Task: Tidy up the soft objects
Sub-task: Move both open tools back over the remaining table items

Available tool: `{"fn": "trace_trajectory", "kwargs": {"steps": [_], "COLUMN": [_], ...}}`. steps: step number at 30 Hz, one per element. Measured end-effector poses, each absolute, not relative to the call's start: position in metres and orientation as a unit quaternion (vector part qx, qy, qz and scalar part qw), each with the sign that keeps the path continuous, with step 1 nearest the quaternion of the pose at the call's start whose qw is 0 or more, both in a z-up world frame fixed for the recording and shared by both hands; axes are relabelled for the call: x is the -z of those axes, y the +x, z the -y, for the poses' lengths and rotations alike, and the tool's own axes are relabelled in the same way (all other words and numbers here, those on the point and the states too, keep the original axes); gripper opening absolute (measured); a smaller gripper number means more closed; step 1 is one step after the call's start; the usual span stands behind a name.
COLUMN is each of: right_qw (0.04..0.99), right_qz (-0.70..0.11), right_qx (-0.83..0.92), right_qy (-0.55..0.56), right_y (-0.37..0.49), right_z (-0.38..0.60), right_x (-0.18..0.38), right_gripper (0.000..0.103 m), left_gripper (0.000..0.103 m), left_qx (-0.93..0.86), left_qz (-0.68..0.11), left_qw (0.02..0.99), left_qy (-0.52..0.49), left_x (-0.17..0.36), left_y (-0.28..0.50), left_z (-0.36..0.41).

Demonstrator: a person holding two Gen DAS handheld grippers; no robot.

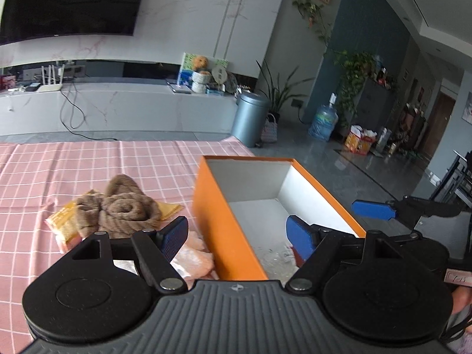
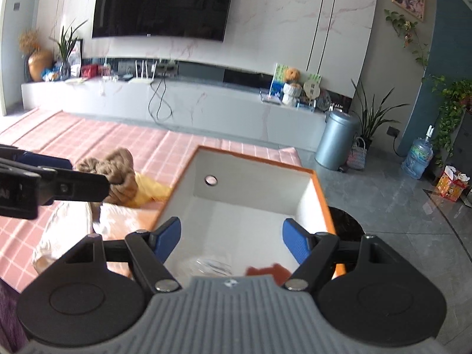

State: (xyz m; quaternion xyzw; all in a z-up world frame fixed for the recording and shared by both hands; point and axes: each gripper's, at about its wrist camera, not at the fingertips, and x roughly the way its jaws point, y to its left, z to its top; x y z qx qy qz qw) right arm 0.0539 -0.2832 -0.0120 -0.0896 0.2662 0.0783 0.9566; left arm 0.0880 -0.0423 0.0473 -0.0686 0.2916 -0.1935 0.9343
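Note:
An orange box (image 1: 218,221) with a white inside stands open at the right end of the table. In it lie a clear plastic piece (image 2: 212,265) and a red-orange item (image 2: 265,270). Left of the box a brown fuzzy coil (image 1: 124,206) rests on a yellow packet (image 1: 63,218), with a pink soft piece (image 1: 194,256) near the box wall. My left gripper (image 1: 237,236) hangs open above the box's left wall, holding nothing. Over the box's inside, my right gripper (image 2: 231,240) is open and holds nothing too. One of its fingers (image 1: 373,209) shows at the right of the left wrist view.
A pink checked cloth (image 1: 88,162) covers the table, which ends just past the box. A clear bag (image 2: 67,230) lies near the brown coil (image 2: 118,171). A grey bin (image 1: 250,118) and a water bottle (image 1: 323,121) stand on the floor beyond; a long white TV console (image 1: 118,106) runs behind.

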Motion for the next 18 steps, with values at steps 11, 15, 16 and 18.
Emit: {"fn": "trace_trajectory", "kwargs": {"steps": [11,15,16,18], "right_qw": [0.966,0.964,0.963,0.961], "right_qz": [-0.225,-0.226,-0.225,-0.225], "right_qx": [-0.115,-0.127,-0.13,-0.143], "right_qy": [-0.057,-0.061,-0.066,-0.078], "right_y": [0.043,0.042,0.041,0.04], "right_z": [0.224,0.205,0.2,0.191], "right_x": [0.023,0.033,0.037,0.042], "right_gripper": [0.087,0.087,0.087,0.087], "left_gripper": [0.083,0.083,0.083,0.083], "left_qx": [0.122,0.102,0.097,0.09], "left_qz": [-0.264,-0.268,-0.272,-0.281], "left_qw": [0.951,0.95,0.949,0.946], "left_qy": [-0.105,-0.125,-0.129,-0.135], "left_x": [-0.027,-0.014,-0.009,0.0], "left_y": [0.069,0.066,0.065,0.066], "left_z": [-0.022,-0.046,-0.052,-0.059]}}
